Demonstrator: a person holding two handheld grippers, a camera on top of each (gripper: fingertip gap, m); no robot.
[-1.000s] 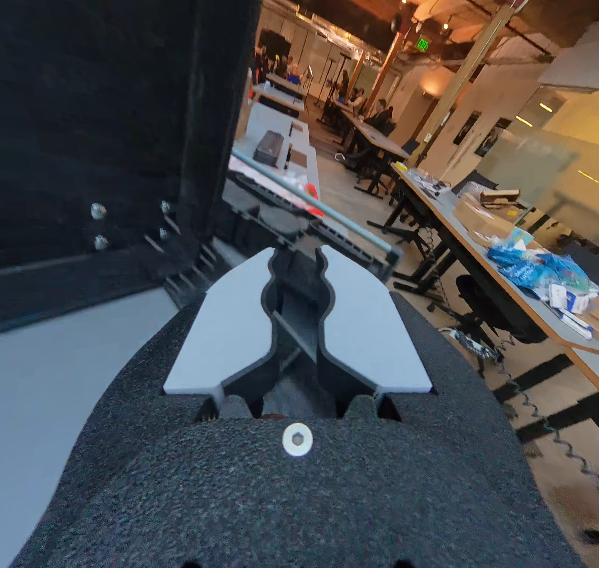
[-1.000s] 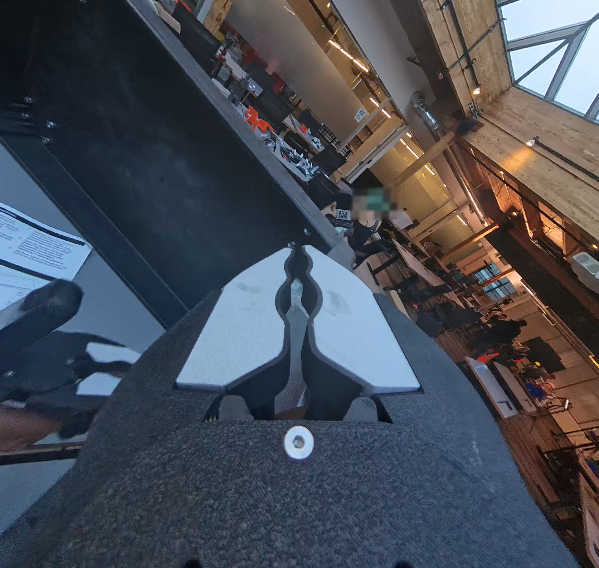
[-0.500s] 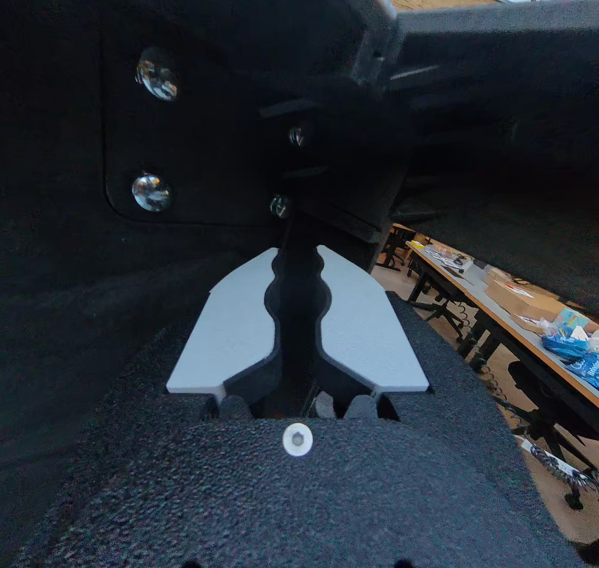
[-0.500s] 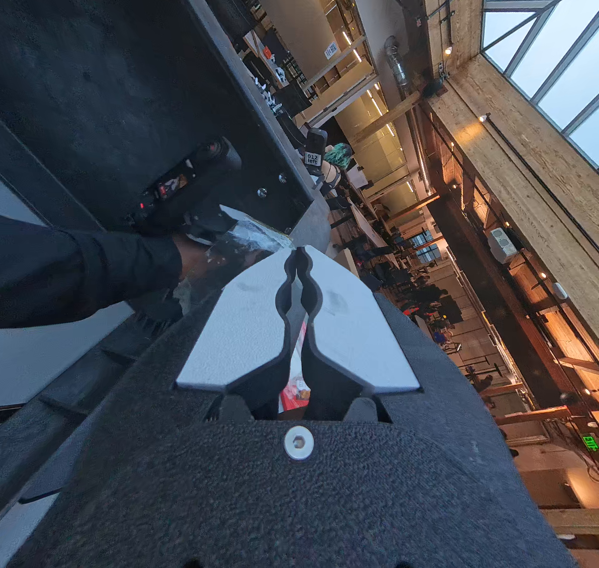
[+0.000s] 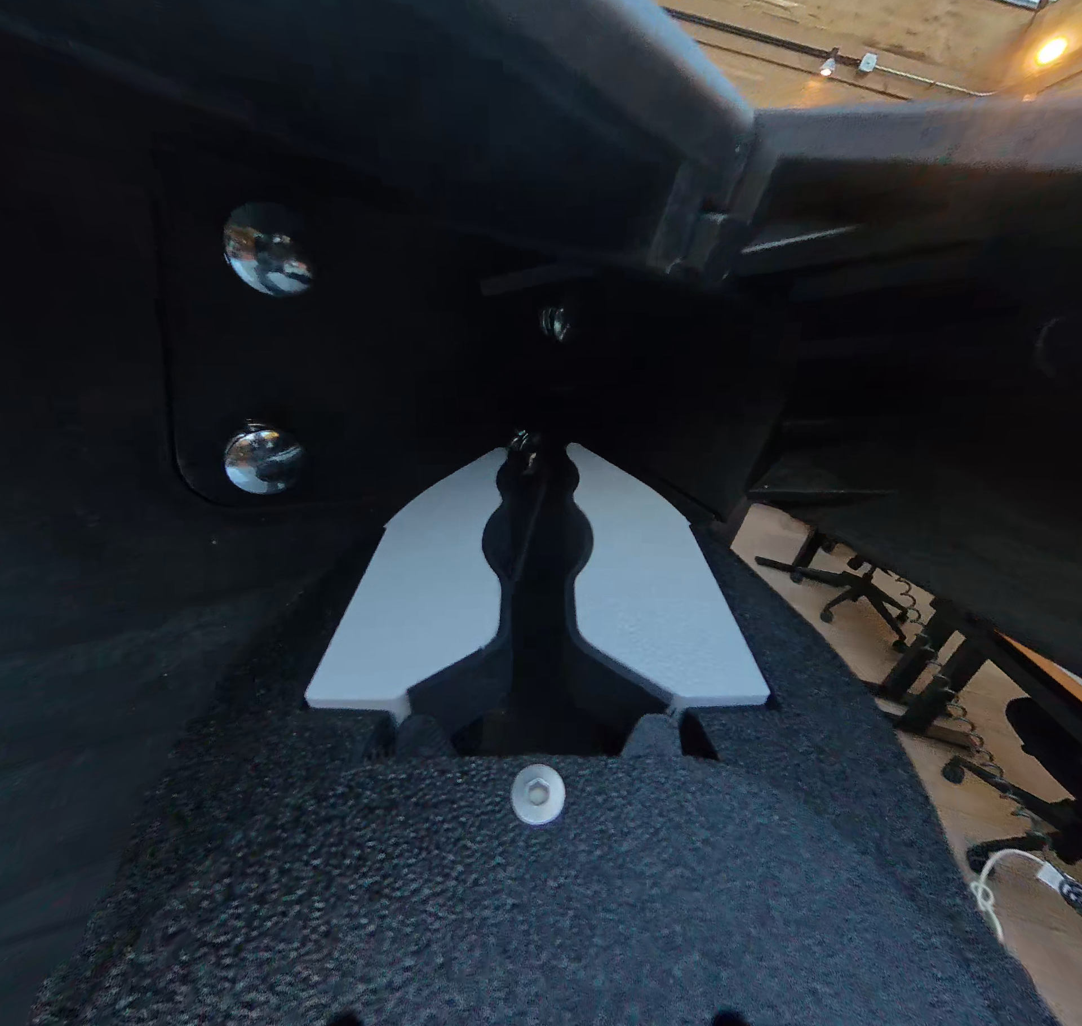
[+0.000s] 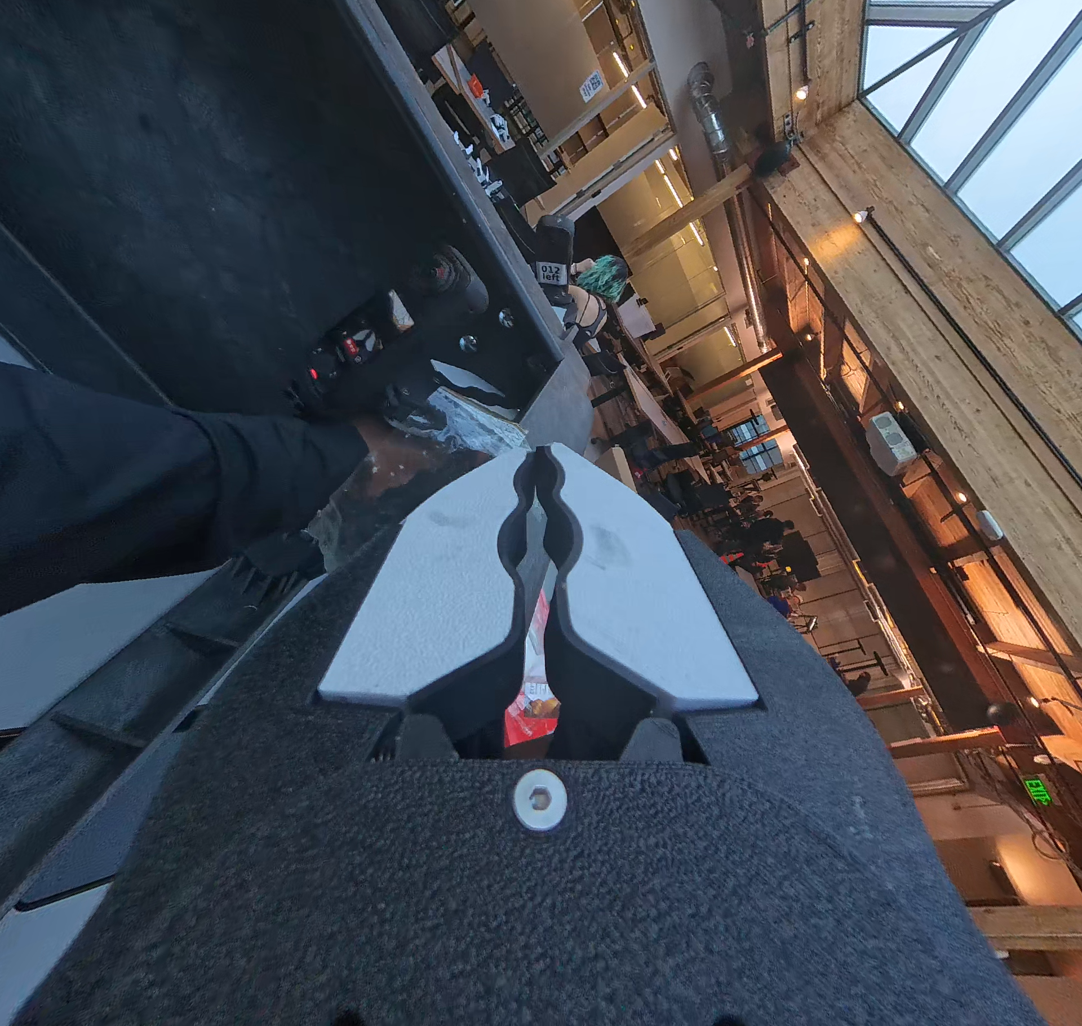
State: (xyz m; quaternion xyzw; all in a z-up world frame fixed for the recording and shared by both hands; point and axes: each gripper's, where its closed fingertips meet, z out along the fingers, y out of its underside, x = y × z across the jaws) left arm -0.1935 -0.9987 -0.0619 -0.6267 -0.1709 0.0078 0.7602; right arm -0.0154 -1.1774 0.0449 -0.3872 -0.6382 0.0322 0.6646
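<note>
Left wrist view, near field: the left gripper (image 5: 536, 453) has its white jaws at a narrow gap with nothing between them. The tips sit right up against the corner of a matt black upright panel (image 5: 410, 120). A small bright screw (image 5: 523, 446) shows just at the tip of the 11 o'clock jaw; contact cannot be told. Two shiny round bolt heads (image 5: 266, 248) sit on a black corner plate at 10 o'clock.

Change: a second ago this view looked along the desk and down the hall. Half a second ago the panel corner filled it, and now it is a little closer. The jaw gap is unchanged.

At 3 to 4 o'clock, well apart, black wheeled office chairs (image 5: 860, 588) stand on a pale wood floor (image 5: 966, 822).

Right wrist view, near field: the right gripper (image 6: 543, 453) has its jaws almost closed, tips all but meeting. A red-and-white printed packet (image 6: 530, 699) shows through the slot; whether it is pinched or merely lies beyond cannot be told. It was not visible there a second ago.

At 9 o'clock a black-sleeved arm (image 6: 146, 483) crosses over the pale grey desk (image 6: 88, 646), ending in a hand (image 6: 398, 459) under clear film. That hand holds the other gripper against the panel's corner at 11 o'clock. A second ago that gripper lay low at 8 o'clock.

Far field, 1 to 3 o'clock: timber beams (image 6: 937, 325) and skylight.
</note>
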